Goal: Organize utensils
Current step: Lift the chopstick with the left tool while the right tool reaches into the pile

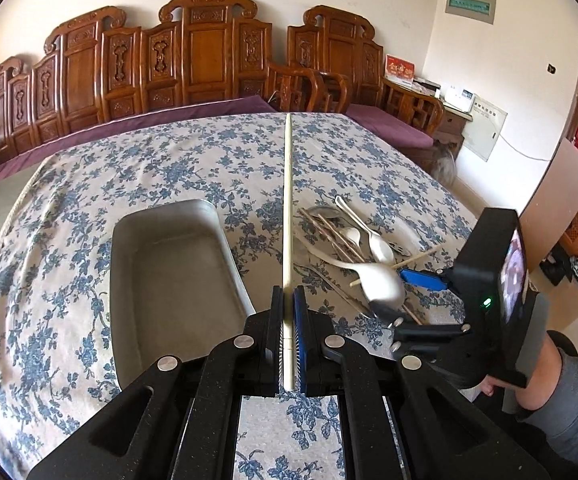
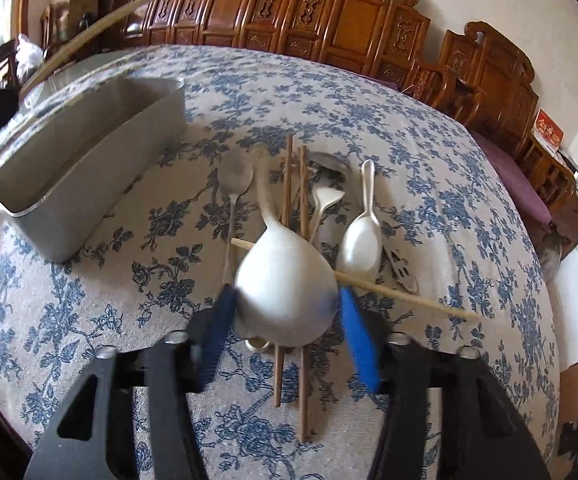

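Note:
My left gripper (image 1: 288,292) is shut on a long pale chopstick (image 1: 287,200), which it holds in the air pointing away over the table; the same stick arcs across the top left of the right wrist view (image 2: 89,28). Just left of it lies a grey metal tray (image 1: 169,216), with nothing seen inside. My right gripper (image 2: 285,300) is down at the utensil pile. Its blue pads (image 2: 225,312) sit against both sides of the bowl of a large white spoon (image 2: 285,276). That spoon rests across two brown chopsticks (image 2: 303,200) and another pale chopstick (image 2: 409,296).
A smaller white spoon (image 2: 361,240), a metal spoon (image 2: 235,178) and more metal cutlery lie in the pile on the blue-flowered tablecloth (image 2: 89,300). A person's grey sleeve (image 1: 569,392) holds the right gripper (image 1: 405,300). Carved wooden seating (image 1: 209,60) stands behind the table.

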Demonstrator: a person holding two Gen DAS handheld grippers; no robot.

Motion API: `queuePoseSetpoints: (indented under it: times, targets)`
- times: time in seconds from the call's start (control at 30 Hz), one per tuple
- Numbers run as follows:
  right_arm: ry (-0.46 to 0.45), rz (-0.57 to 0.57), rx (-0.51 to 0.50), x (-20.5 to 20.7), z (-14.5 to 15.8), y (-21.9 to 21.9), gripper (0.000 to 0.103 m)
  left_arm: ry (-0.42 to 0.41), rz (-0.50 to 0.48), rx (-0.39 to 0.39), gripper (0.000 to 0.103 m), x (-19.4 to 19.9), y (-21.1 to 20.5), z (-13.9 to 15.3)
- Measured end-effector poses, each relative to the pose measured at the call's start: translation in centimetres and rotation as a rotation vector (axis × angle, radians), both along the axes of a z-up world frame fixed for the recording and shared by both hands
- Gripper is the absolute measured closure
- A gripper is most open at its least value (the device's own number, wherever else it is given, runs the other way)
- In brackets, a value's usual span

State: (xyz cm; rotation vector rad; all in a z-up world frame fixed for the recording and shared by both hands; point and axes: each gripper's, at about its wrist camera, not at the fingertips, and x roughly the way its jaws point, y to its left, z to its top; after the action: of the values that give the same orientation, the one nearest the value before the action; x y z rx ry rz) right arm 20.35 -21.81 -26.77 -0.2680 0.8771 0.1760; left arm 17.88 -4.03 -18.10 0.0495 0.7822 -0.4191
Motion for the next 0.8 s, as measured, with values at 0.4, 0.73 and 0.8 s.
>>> queuePoseSetpoints:
  times: [0.4,0.73,0.8]
  targets:
    - [-0.084,-0.064,0.043,0.6,2.2,-2.5,0.075,0.01,0.001,0.0,0.099,0.4,0.0,-0.3]
    - [-0.106,-0.097,0.013,2.6,2.8,-3.8,0.103,0.01,0.027,0.007,0.099,0.9,0.8,-0.3]
    - [-0.107,-0.101,0.019,2.7,2.9,-4.0,0.103,0.009,0.034,0.009,0.099,1.1,1.0,-0.3]
